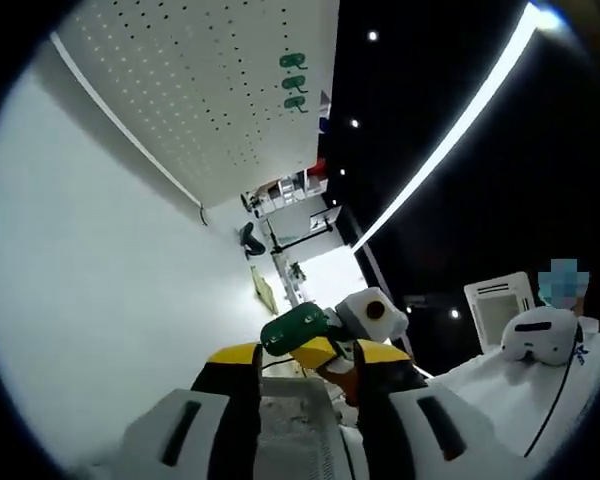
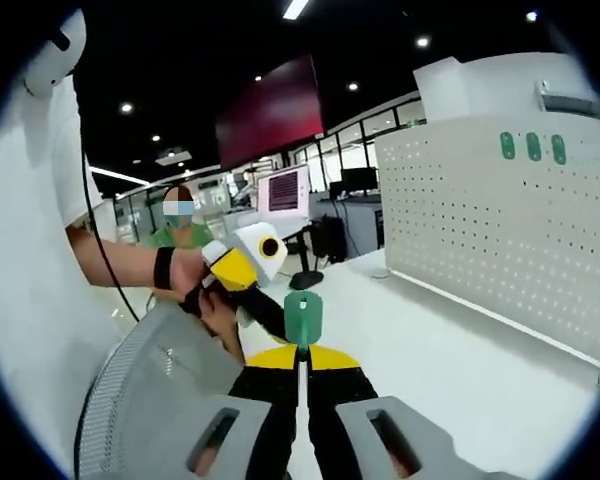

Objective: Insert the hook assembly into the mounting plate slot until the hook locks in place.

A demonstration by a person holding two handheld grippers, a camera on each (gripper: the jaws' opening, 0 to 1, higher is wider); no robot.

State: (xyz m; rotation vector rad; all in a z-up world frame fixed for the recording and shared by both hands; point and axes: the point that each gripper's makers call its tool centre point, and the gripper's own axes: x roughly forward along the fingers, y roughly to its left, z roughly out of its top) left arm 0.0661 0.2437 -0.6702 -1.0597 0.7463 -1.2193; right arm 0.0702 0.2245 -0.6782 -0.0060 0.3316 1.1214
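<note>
The green hook assembly [image 2: 303, 318] sits pinched at the tips of my right gripper [image 2: 302, 372]. In the right gripper view the two jaws are pressed together on the hook's lower edge, with the green piece standing upright above the yellow-and-black tips. In the left gripper view the same green hook assembly [image 1: 294, 329] lies tilted, held by the other gripper, which enters from the right with its yellow tips under the piece.

My left gripper [image 1: 305, 385] has its jaws spread, with a gap between them and nothing in it. The hook is just beyond its tips; I cannot tell whether it touches them.

The white perforated mounting plate [image 2: 500, 225] stands upright at the right of the right gripper view, well apart from the hook. Three green hooks [image 2: 532, 146] already sit in a row near its upper edge. In the left gripper view the mounting plate [image 1: 210, 90] fills the upper left, rolled sideways, with those three green hooks [image 1: 294, 82] at its edge.

The plate stands on a white table [image 2: 460, 370].

In the right gripper view my left gripper comes in from the left, held by a hand [image 2: 188, 272] with a black wrist strap.
</note>
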